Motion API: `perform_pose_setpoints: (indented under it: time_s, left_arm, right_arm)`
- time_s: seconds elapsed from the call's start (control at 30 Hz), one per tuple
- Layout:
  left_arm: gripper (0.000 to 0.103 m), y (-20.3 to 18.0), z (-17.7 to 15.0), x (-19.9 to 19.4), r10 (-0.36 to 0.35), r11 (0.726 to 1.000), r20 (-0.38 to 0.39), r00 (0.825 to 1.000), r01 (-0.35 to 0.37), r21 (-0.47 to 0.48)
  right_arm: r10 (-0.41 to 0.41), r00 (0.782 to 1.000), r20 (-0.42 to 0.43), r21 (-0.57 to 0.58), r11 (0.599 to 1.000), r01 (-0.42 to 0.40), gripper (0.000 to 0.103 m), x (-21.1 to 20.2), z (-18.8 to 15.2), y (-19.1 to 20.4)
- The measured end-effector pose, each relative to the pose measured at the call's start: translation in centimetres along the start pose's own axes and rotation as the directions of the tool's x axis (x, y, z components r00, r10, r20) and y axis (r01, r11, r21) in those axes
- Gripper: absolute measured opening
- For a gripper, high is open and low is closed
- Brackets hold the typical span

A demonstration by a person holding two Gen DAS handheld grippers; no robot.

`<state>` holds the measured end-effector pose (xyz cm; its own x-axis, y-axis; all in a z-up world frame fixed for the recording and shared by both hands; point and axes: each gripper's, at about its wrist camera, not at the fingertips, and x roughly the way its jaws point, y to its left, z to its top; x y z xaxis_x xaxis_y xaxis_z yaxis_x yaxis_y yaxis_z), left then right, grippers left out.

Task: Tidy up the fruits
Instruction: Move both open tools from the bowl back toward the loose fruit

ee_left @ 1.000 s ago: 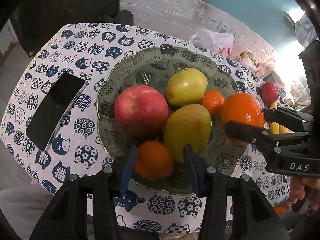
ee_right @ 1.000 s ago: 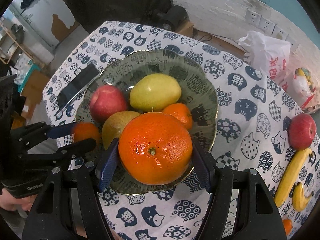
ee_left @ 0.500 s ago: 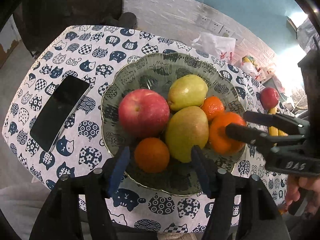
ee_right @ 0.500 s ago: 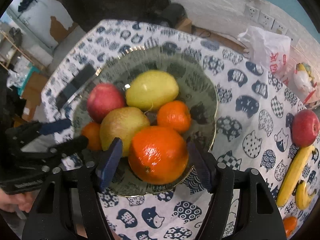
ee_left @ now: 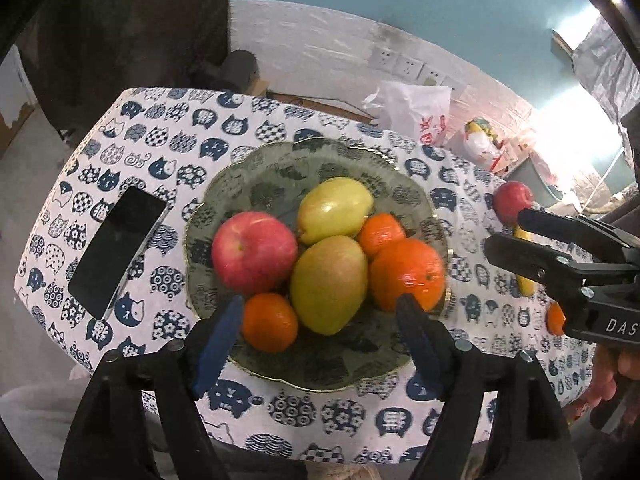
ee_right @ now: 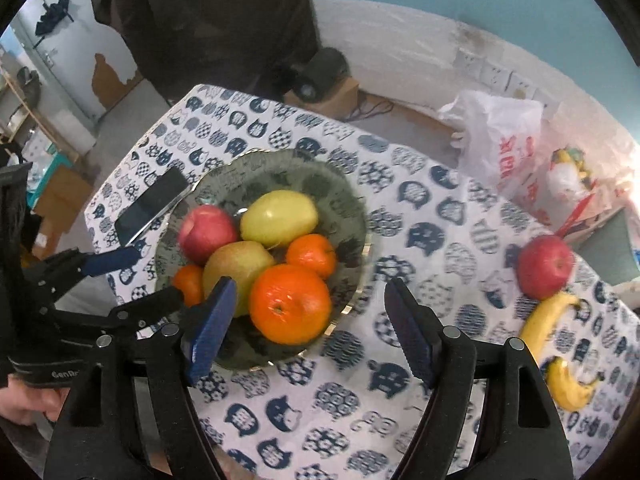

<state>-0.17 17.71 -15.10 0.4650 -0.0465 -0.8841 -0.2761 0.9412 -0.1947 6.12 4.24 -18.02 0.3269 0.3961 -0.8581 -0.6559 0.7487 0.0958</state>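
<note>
A green patterned bowl holds a red apple, two yellow-green pears, two small tangerines and a large orange. My left gripper is open and empty, above the bowl's near rim. My right gripper is open and empty, back from the orange at the bowl's right edge. A second red apple, two bananas and a tangerine lie on the cloth to the right.
A black phone lies left of the bowl on the cat-print tablecloth. White plastic bags sit at the table's far right. A wall with sockets stands behind, and the table edge runs close below the grippers.
The right gripper has set the large orange in the bowl, opened and drawn back to the right. The left gripper has let go of the small tangerine and pulled back.
</note>
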Motion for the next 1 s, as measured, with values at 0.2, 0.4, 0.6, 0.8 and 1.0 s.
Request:
perform_pose_setpoints:
  time_s: [0.2,0.4,0.6,0.8,1.0]
  left_arm:
    - [0.082,-2.6,0.4,-1.8,-0.022,0.999,0.031,0.999,0.021,0.043]
    - [0.087,-5.8,0.4,-3.5,-0.008,0.992,0.068,0.998,-0.001,0.129]
    - [0.087,-9.1,0.2,-4.6,-0.003,0.977,0.091,0.996,-0.016,0.214]
    - [0.088,-12.1,-0.1,-5.7,-0.004,0.958,0.114,0.994,-0.029,0.285]
    - [0.088,-14.6,-0.3,-6.0,-0.017,0.943,0.114,0.993,-0.022,0.332]
  right_arm:
    - [-0.031,0.999,0.030,0.027,0.999,0.030,0.077,-2.7,-1.0,-1.7]
    - [-0.063,0.996,0.059,0.062,0.996,0.059,0.078,-5.5,-2.2,-3.7]
    - [-0.084,0.993,0.077,0.093,0.993,0.077,0.078,-8.0,-3.5,-5.5]
    - [-0.118,0.989,0.092,0.118,0.987,0.107,0.078,-10.4,-4.9,-7.1]
    - [-0.140,0.985,0.099,0.150,0.981,0.124,0.079,-12.3,-6.4,-9.0]
